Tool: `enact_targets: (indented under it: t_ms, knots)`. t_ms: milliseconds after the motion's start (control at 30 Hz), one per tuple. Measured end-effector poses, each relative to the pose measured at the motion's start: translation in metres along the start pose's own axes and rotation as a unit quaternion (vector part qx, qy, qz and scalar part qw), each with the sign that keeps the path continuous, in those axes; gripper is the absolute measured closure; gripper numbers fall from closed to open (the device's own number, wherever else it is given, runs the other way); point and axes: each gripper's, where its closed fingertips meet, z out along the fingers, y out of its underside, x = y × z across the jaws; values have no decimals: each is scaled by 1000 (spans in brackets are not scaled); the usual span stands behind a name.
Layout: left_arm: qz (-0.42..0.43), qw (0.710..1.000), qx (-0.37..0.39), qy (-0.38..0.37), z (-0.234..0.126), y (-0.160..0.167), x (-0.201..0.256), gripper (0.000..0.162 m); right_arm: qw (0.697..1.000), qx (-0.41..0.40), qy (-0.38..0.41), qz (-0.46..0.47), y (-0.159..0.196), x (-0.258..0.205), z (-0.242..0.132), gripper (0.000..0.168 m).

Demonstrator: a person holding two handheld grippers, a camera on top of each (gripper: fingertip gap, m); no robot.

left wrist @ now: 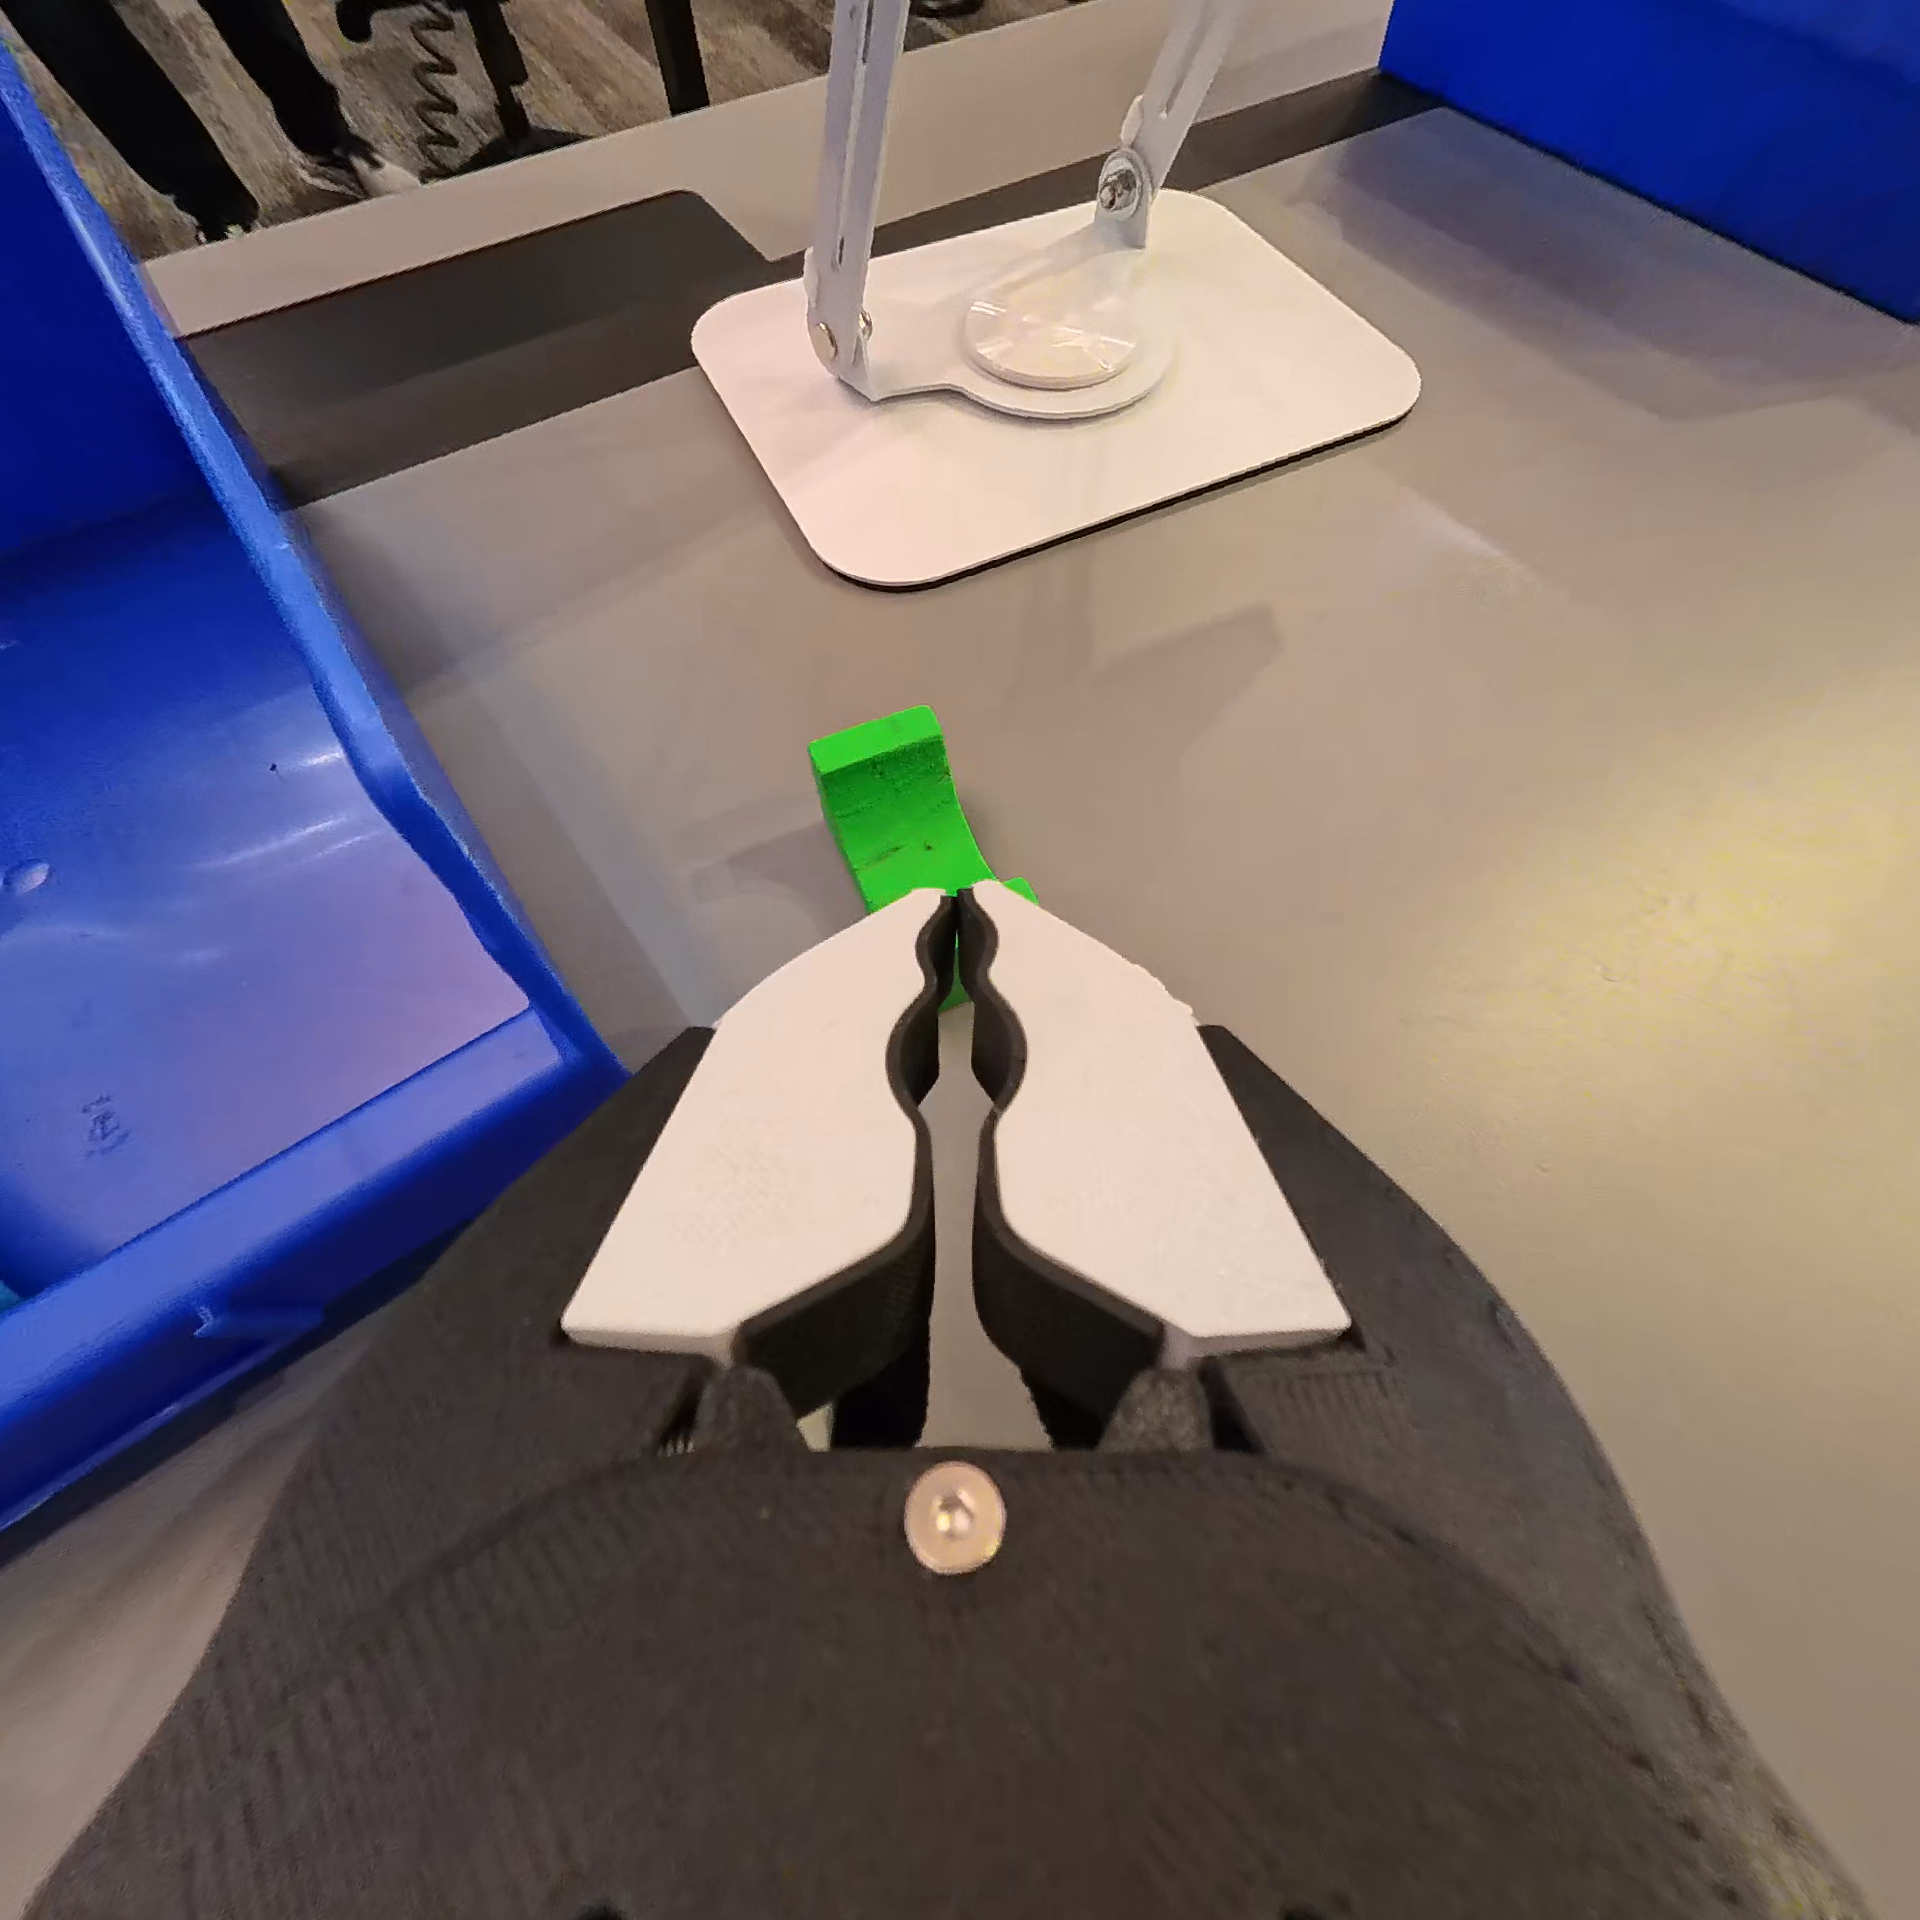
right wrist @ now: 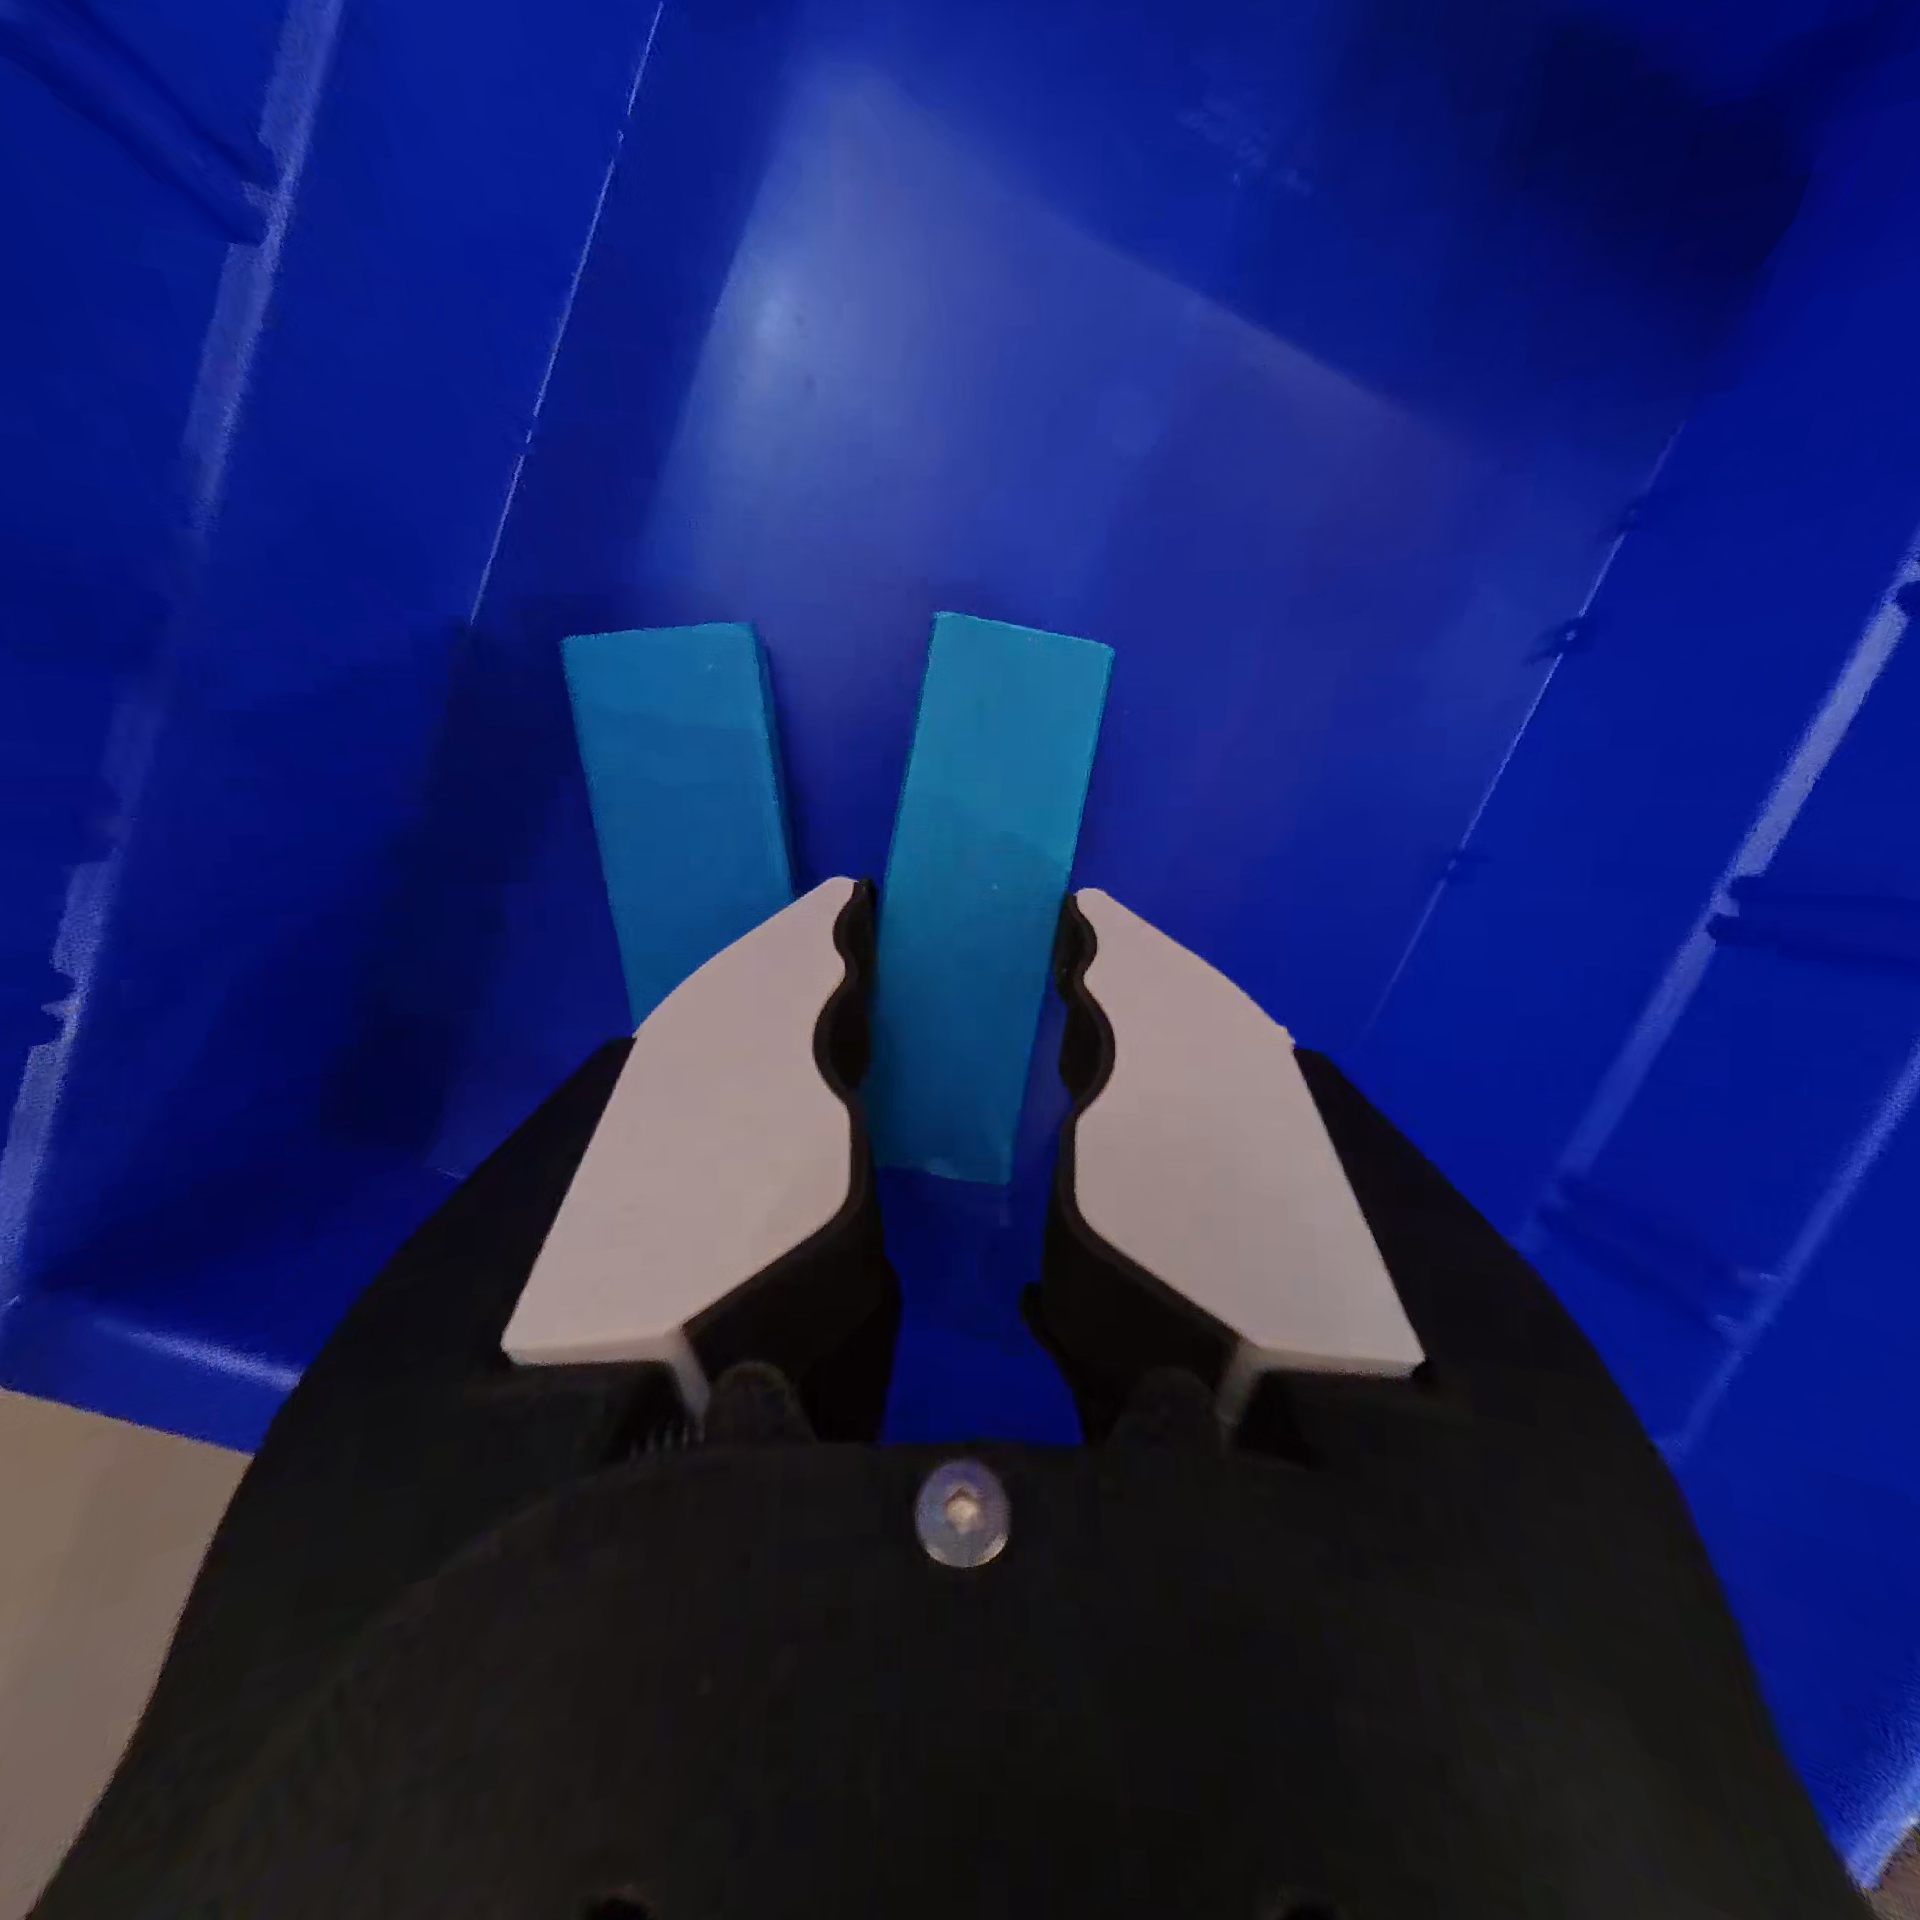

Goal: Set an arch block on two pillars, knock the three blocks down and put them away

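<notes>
My left gripper [left wrist: 956, 902] is shut on the near end of a green arch block [left wrist: 894, 805], which pokes out past the fingertips low over the grey table [left wrist: 1455, 935]. I cannot tell if the arch touches the table. In the right wrist view, my right gripper [right wrist: 964, 902] is inside a blue bin [right wrist: 1351, 520]. Its jaws are closed on the sides of a cyan pillar block [right wrist: 977, 883], held above the bin floor. A second cyan pillar block [right wrist: 681, 810] lies on the bin floor just to the left, partly hidden by the left finger.
A blue bin [left wrist: 208, 883] stands close on the left of the left gripper. A white lamp base [left wrist: 1143, 457] with its arms stands on the table beyond the arch. Another blue bin [left wrist: 1662, 125] is at the far right. People's legs show beyond the table's far edge. To reach the white lamp base [left wrist: 1143, 457] in a straight line is about 20 centimetres for my left fingers, about 35 centimetres for my right.
</notes>
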Motion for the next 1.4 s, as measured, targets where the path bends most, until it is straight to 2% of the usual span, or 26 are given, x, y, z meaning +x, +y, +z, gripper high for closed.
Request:
enact_targets:
  t_ms: [133,167,233,300,333,400,467,533,633,733,800,867,967,1000,1133,1200,1267,1400]
  knots:
    - [2,1000,-2,1,1,0,1,162,1000,-11,1,-6,2,0,1,132]
    - [2,1000,-2,0,1,0,1,162,1000,-5,10,-7,0,2,-4,122]
    - [3,1000,-1,-3,-1,0,-1,162,999,19,45,-9,-5,5,-27,121]
    - [1,1000,4,-7,-3,-2,-3,162,993,80,81,-40,-21,-14,-73,122]
    - [0,1000,6,-10,-4,-3,-4,162,988,120,82,-60,-32,-37,-99,122]
    - [-3,1000,10,-16,-6,-5,-7,162,967,218,46,-127,-58,-110,-150,123]
    - [-5,1000,15,-21,-8,-8,-9,162,938,287,-44,-191,-79,-209,-178,122]
    - [-6,999,21,-26,-10,-10,-11,162,917,283,-90,-265,-88,-296,-169,114]
    - [-8,999,29,-36,-15,-10,-16,162,894,243,-153,-345,-101,-397,-117,98]
    - [-18,998,43,-49,-21,-12,-24,162,880,210,-226,-360,-116,-466,-64,78]
    - [-30,997,50,-51,-24,-14,-29,162,876,196,-235,-372,-127,-491,-32,70]
    - [-35,997,53,-51,-27,-15,-32,162,874,186,-260,-367,-135,-511,-10,71]
    - [-31,996,57,-55,-30,-18,-33,162,881,160,-249,-370,-143,-520,19,79]
    - [-30,996,57,-55,-30,-18,-33,162,876,157,-260,-373,-143,-525,21,93]
    - [-27,996,60,-57,-32,-20,-33,162,869,193,-276,-362,-146,-528,0,96]
    - [-29,996,64,-55,-34,-21,-33,162,864,215,-280,-360,-139,-515,-36,96]
    - [-31,996,68,-52,-35,-23,-31,162,862,267,-257,-345,-137,-481,-86,96]
    - [-16,997,60,-52,-34,-23,-27,162,879,387,-165,-224,-144,-345,-190,96]
